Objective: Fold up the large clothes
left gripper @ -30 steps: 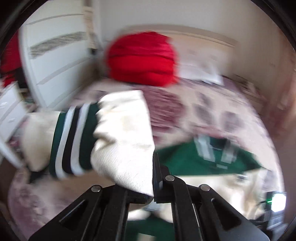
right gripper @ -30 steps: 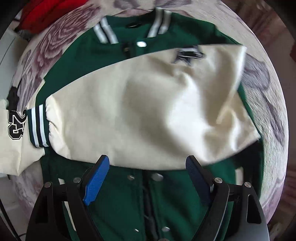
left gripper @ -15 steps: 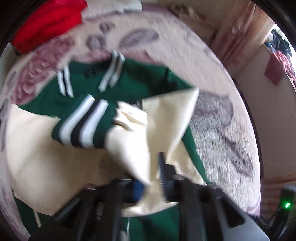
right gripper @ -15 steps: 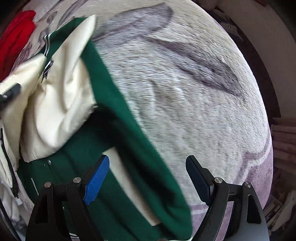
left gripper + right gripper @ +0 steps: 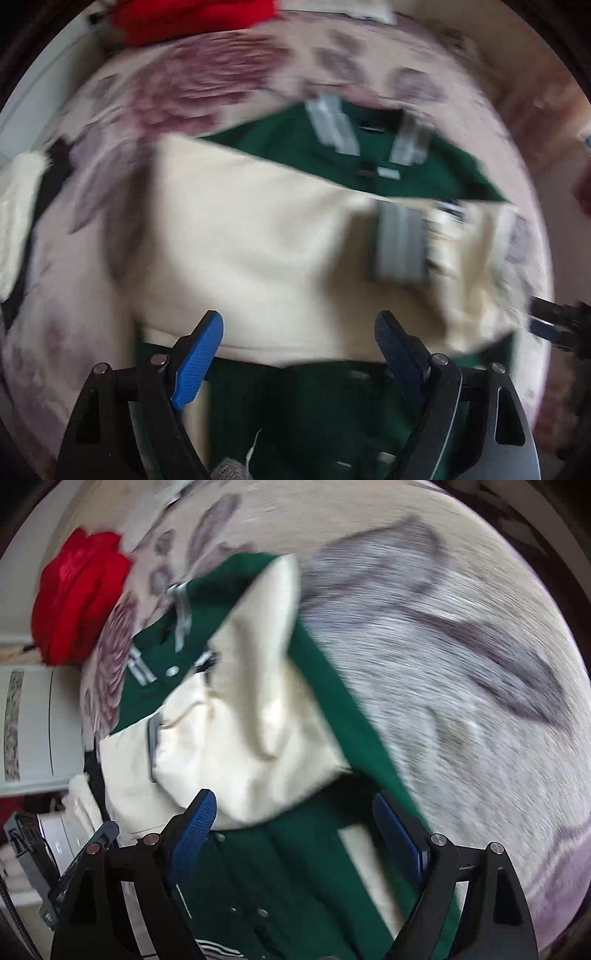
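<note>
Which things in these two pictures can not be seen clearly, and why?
- Left wrist view: dark patch on the cream sleeve of the green varsity jacket; motion blur hides its design.
- Right wrist view: jacket hem, cut off by the bottom edge and the right claw.
- Red fabric bundle: type unclear.

Jacket [image 5: 436,170]: matt green cloth; sleeves [image 5: 258,236] of smooth cream cloth with a leather-like look; ribbed striped cuff [image 5: 400,243]. Bedspread [image 5: 461,686]: fuzzy, napped patterned fabric. Red cloth [image 5: 74,598]: slightly glossy. Gripper pads [image 5: 197,356]: blue textured plastic on matt black plastic arms with metal rivets.
</note>
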A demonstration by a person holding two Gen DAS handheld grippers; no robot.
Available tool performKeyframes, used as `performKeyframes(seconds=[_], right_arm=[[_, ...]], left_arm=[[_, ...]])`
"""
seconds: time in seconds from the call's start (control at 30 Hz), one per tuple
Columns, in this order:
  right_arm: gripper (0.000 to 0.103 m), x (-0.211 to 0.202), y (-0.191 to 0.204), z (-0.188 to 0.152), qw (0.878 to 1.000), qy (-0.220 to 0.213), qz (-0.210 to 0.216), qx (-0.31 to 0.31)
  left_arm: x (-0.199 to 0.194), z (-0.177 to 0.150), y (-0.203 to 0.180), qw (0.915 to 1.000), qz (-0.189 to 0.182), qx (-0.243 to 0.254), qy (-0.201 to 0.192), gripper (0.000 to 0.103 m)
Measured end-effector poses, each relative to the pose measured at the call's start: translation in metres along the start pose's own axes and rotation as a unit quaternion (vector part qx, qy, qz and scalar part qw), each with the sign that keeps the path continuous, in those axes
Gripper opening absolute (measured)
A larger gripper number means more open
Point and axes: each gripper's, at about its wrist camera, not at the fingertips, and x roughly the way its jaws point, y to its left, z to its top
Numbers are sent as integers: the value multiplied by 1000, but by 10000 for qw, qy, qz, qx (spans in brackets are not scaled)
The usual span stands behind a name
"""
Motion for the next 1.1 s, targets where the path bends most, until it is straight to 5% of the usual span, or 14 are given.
performKeyframes(seconds=[0.07,0.2,0.27,0.4,0.47,0.53,0.6,0.67,0.83,0.97,1.1], right_arm=[[89,21,46,4,9992,46,-42,-400],[89,65,133,1,9911,53,-325,-1287],[89,94,167,-4,9771,240,-758,-1976],[88,153,198,-29,9442,647,-1711,-2740],[86,148,187,-24,9438,319,-2102,-2530],[83,113,150,-7,9683,-114,-1935,-1576],[83,79,117,-1,9696,-542,-2138,-1055],[83,48,68,0,9822,-518,-1798,-177],[83,9,10,-12,9749,-484,-2059,700],[83,-16,-9,-19,9810,-768,-1412,1090],[83,17,8,-9,9922,-508,-596,974]], left_arm=[[23,13,43,9964,762,-342,-109,84],[83,33,98,9876,1434,-633,36,91],[110,30,108,9884,1235,-828,305,91],[103,20,102,9905,1205,-639,189,91],[93,12,100,9917,1133,-587,177,91],[84,6,100,9920,1101,-585,174,91],[77,6,99,9925,1069,-569,150,91],[67,6,95,9934,1026,-503,99,91],[50,15,84,9933,1123,-272,-63,91],[59,16,79,9922,1241,-142,-11,91],[93,14,79,9901,1382,5,252,91]])
